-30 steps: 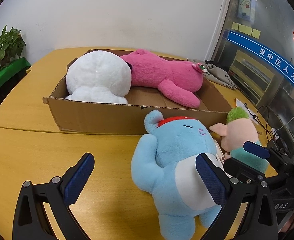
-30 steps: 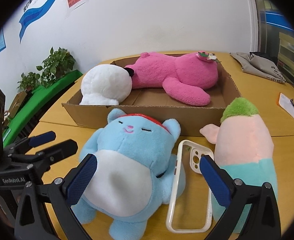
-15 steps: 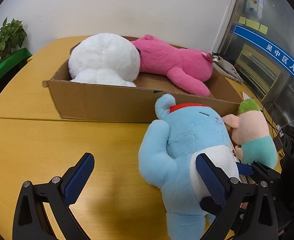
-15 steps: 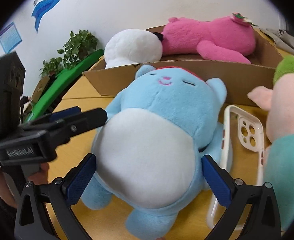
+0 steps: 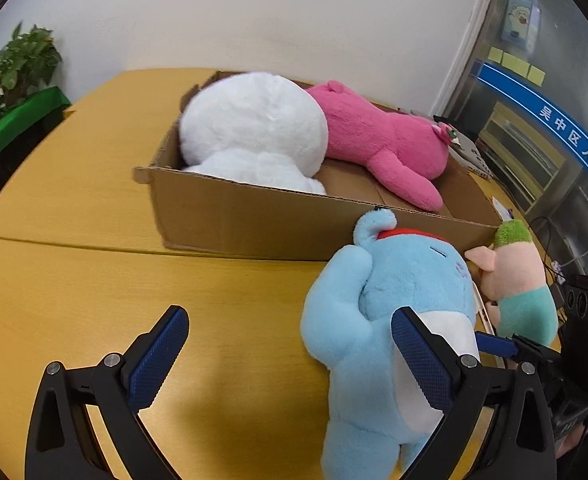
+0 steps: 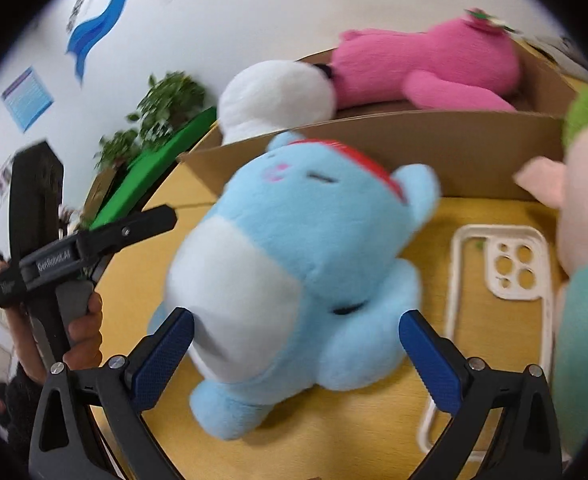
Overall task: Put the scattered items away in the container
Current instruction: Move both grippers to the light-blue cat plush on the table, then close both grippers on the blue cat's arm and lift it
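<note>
A light blue plush [image 6: 294, 272] with a white belly and red cap lies on the yellow table in front of the cardboard box [image 5: 254, 220]. My right gripper [image 6: 297, 356] is open, its jaws wide on either side of the plush's lower body. My left gripper [image 5: 290, 356] is open and empty over the table, left of the blue plush [image 5: 397, 300]. The box [image 6: 453, 152] holds a white plush [image 5: 250, 132] and a pink plush [image 5: 377, 140]. A pink-and-teal plush [image 5: 517, 280] with green hair stands right of the blue one.
A clear phone case [image 6: 505, 280] lies on the table between the blue plush and the pink-and-teal plush [image 6: 581, 264]. Potted plants [image 5: 14, 68] stand beyond the table's left edge. The left gripper and the hand on it show at left in the right wrist view [image 6: 74, 252].
My right gripper has moved closer to the blue plush, which now fills the gap between its jaws. My left gripper has shifted left and slightly back from the plush.
</note>
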`<state>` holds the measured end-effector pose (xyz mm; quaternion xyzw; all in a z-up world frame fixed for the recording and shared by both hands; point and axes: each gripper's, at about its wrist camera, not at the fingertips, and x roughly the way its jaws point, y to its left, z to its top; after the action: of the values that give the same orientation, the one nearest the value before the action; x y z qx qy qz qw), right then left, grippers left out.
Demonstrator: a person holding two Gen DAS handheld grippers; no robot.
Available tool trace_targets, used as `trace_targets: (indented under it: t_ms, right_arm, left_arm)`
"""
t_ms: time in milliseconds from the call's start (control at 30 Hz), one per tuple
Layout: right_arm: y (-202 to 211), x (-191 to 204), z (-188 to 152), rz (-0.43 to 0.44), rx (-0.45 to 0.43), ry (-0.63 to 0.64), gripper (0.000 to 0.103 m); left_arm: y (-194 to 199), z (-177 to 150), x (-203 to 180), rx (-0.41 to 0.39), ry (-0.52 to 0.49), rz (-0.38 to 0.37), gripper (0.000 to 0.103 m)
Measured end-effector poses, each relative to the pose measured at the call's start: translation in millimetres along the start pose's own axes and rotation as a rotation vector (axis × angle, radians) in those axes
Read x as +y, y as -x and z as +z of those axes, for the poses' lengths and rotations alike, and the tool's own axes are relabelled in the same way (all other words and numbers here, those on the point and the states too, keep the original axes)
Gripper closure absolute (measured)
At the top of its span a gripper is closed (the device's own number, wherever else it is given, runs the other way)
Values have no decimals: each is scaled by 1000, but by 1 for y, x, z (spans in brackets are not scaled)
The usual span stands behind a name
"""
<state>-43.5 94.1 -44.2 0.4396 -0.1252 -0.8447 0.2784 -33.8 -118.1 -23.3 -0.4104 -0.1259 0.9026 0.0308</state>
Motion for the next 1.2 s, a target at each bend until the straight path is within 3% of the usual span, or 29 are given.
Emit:
trace_targets:
  t_ms: [100, 133, 200, 233, 267, 533, 700, 933, 1033, 1100, 1200]
  right_arm:
    - [9, -16, -4, -20, -17, -83, 0]
    - [10, -19, -5, -29, -21, -102, 0]
    - [13, -27, -7, -53, -27, -127, 0]
    - [13, -29, -7, -55, -27, -132, 0]
    - [14, -31, -7, -59, -26, -140, 0]
    - [6, -31, 1, -74, -16, -147, 6]
    - [-3, -15, 21, -132, -10, -65, 27]
    - [-25, -9, 39, -176, 48, -12, 31]
    - [-25, -8, 35, -172, 53, -8, 38]
    - [-26, -6, 34, -162, 53, -4, 51]
    - [-25, 0, 34, -176, 45, 25, 56]
  left_arm:
    - [-29, 5, -1, 83, -25, -47, 11]
    - [-37, 5, -1, 108, -25, -68, 20]
    - [-47, 4, -2, 142, -22, -103, 43]
    - [-50, 2, -4, 158, -35, -108, 67]
    - [-51, 0, -5, 171, -47, -102, 76]
    - [-36, -19, 9, 175, -26, -80, 76]
    - [-33, -22, 12, 172, -14, -80, 76]
    - [-37, -20, 14, 167, -11, -78, 76]
    - [-37, -20, 13, 160, -21, -82, 78]
    - [-37, -20, 15, 161, -8, -98, 79]
    - [-34, -21, 16, 157, 3, -108, 82]
